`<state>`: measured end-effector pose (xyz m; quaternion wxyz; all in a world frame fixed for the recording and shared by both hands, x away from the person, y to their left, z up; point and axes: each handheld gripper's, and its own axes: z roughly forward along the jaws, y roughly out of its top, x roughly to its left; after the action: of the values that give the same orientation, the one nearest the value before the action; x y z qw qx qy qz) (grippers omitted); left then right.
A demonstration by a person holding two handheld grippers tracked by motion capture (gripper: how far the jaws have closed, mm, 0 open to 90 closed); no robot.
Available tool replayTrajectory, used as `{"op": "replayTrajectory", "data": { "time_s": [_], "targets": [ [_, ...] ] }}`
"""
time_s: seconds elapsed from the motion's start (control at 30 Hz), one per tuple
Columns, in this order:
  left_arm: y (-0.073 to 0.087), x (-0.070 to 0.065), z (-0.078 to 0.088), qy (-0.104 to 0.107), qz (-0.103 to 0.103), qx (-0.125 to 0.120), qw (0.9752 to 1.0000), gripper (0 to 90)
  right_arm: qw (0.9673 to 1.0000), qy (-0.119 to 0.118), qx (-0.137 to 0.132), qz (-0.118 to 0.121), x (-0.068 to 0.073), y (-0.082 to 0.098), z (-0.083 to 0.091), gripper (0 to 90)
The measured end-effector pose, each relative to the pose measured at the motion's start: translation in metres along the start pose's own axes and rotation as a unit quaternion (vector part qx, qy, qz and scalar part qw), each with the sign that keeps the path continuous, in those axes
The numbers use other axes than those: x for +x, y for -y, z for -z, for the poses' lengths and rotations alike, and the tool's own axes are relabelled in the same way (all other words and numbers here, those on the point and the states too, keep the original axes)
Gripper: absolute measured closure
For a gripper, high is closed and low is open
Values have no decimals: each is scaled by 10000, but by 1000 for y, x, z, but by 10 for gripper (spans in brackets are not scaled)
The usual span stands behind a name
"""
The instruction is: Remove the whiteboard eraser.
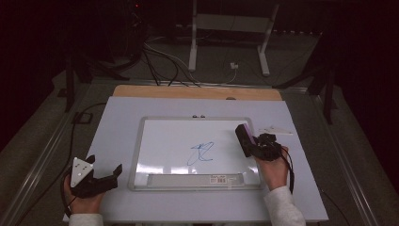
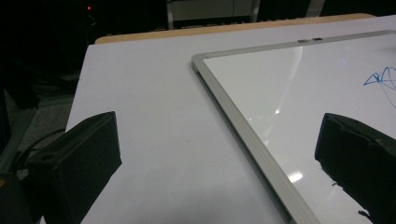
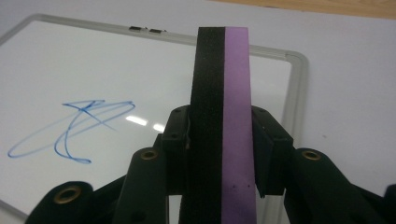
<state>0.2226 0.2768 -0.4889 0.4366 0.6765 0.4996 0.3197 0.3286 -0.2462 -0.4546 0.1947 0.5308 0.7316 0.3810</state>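
Note:
A whiteboard [image 1: 141, 141] with a metal frame lies on the white table, a blue scribble [image 1: 201, 152] near its middle. My right gripper [image 1: 251, 143] is over the board's right edge, shut on a purple and black eraser [image 1: 244, 138]. In the right gripper view the eraser [image 3: 224, 116] stands on edge between the jaws, black felt side toward the scribble [image 3: 70, 126]. My left gripper [image 1: 106, 172] rests on the table left of the board, open with nothing between its jaws. The left gripper view shows the board's frame corner [image 2: 198, 59] between the two fingers [image 2: 88, 149].
A tray with a label runs along the board's near edge [image 1: 195, 180]. A white marker-like object [image 1: 275, 130] lies on the table right of the board. Beyond the table's wooden far edge [image 1: 197, 92] are cables and a white stand [image 1: 193, 47] on the floor.

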Motion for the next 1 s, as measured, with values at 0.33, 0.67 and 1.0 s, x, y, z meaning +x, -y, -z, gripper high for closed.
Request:
{"op": "replayTrajectory", "data": {
  "time_s": [0.33, 0.67, 1.0],
  "targets": [
    [0, 0, 0, 6, -10, 1, 10000, 12, 9997, 43, 158, 207, 10, -3, -27, 628],
    [0, -1, -1, 12, -9, 3, 10000, 12, 9990, 79, 310, 304, 15, -3, -43, 627],
    [0, 0, -1, 10, -12, 10, 10000, 12, 9965, 158, 443, 696, 32, -5, -57, 627]
  ]
}}
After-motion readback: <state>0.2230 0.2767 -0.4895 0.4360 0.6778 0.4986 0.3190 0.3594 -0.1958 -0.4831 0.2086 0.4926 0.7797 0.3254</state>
